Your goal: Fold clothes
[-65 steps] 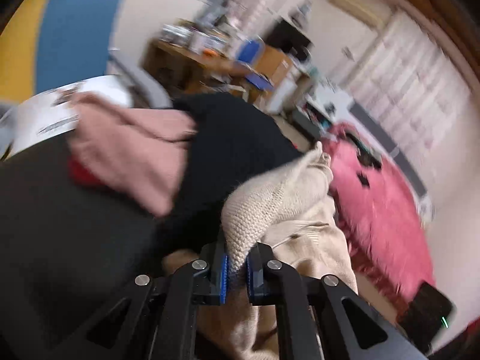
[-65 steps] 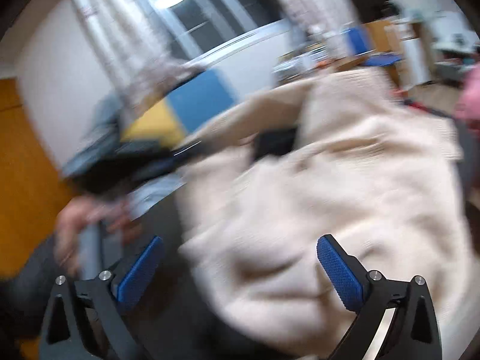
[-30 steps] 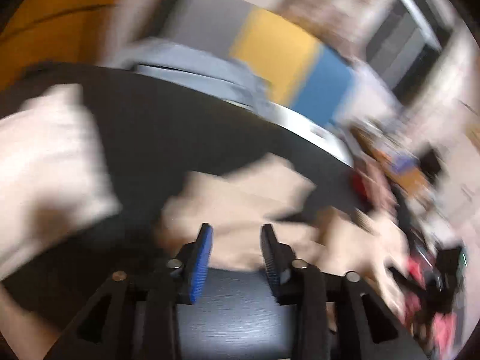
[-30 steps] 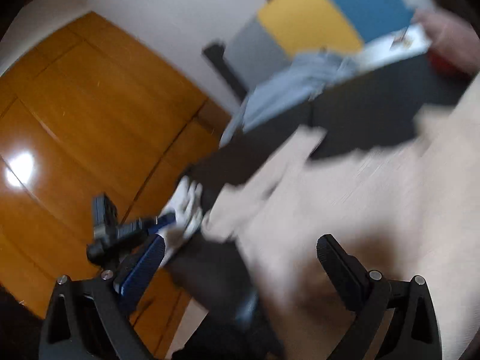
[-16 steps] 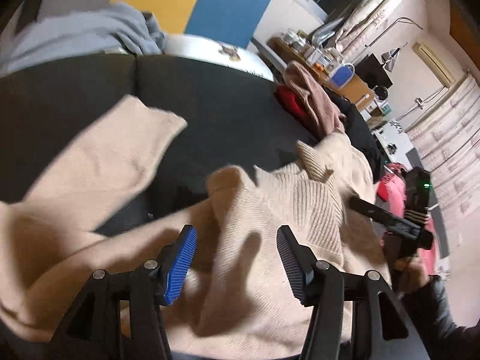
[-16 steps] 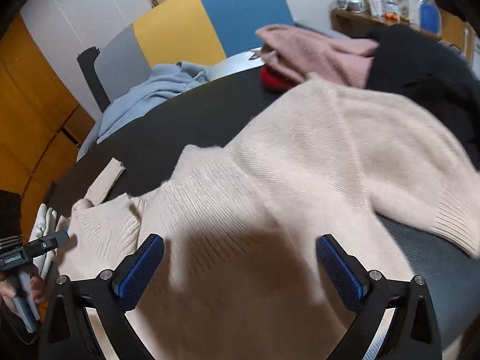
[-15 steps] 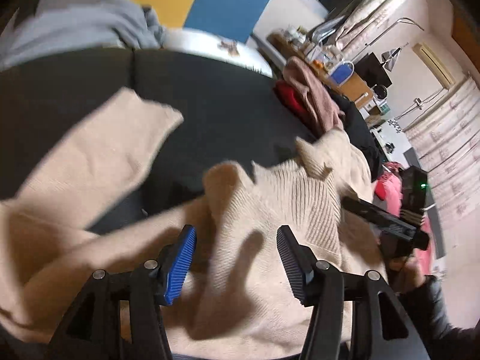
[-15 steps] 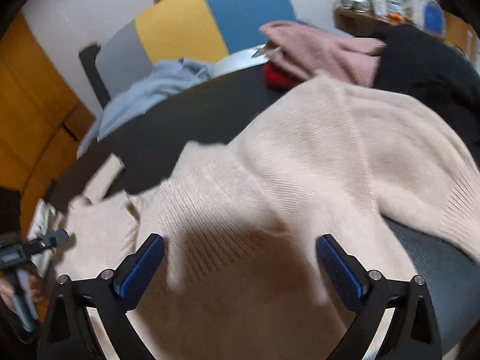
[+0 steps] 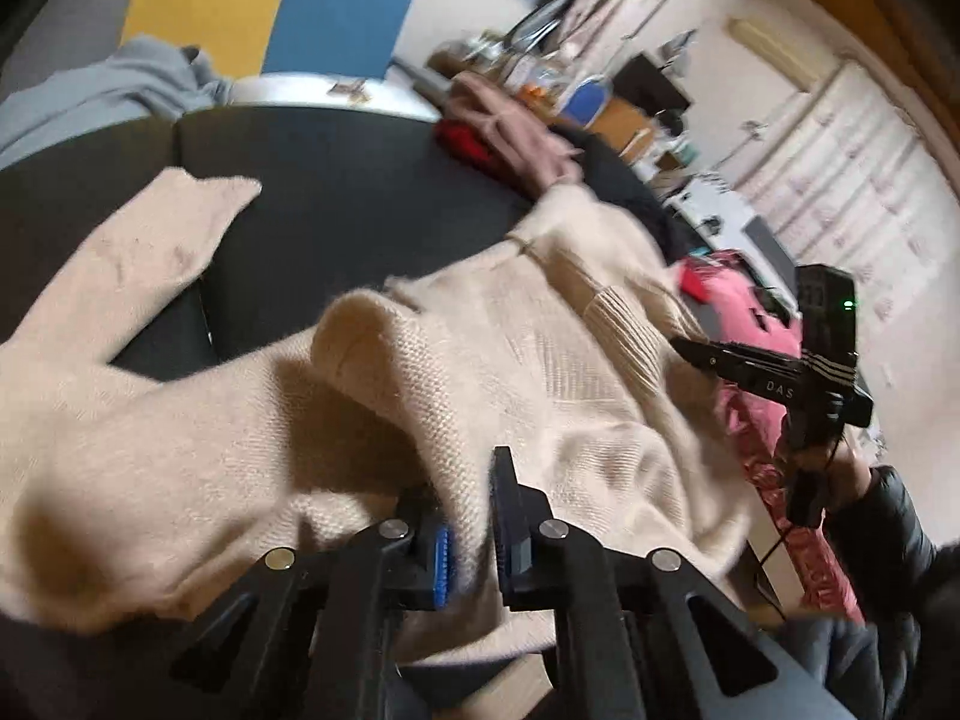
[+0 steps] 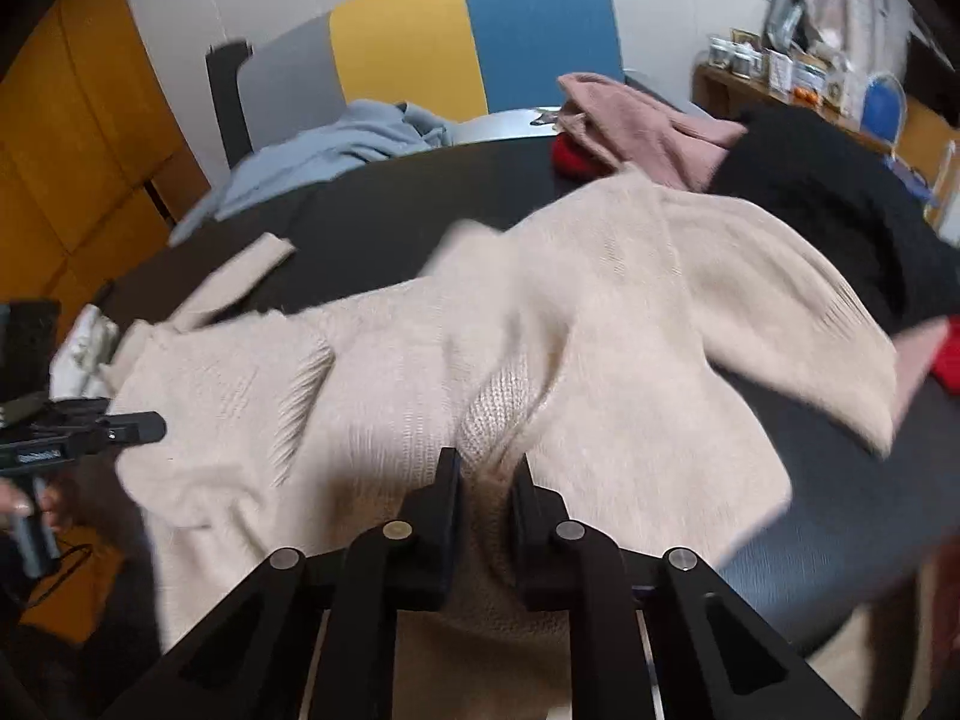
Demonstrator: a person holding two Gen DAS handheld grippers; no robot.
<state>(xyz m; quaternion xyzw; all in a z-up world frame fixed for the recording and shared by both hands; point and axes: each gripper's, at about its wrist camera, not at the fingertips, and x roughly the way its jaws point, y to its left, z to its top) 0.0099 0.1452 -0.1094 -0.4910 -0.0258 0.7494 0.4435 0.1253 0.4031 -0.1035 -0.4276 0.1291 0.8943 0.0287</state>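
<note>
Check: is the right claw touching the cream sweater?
Touching. The right wrist view shows the right claw pinching a ridge of the cream sweater between its fingers.

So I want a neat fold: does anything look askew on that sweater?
Yes. The beige sweater lies rumpled, its body bunched into ridges, one sleeve trailing across the black table.

The sweater (image 10: 600, 324) is lying spread on the table (image 10: 384, 216), in front of the other clothes. The pile of clothes (image 10: 654, 120) is sitting at the far right edge, and another garment (image 10: 324, 150) is hanging over the far left edge.
</note>
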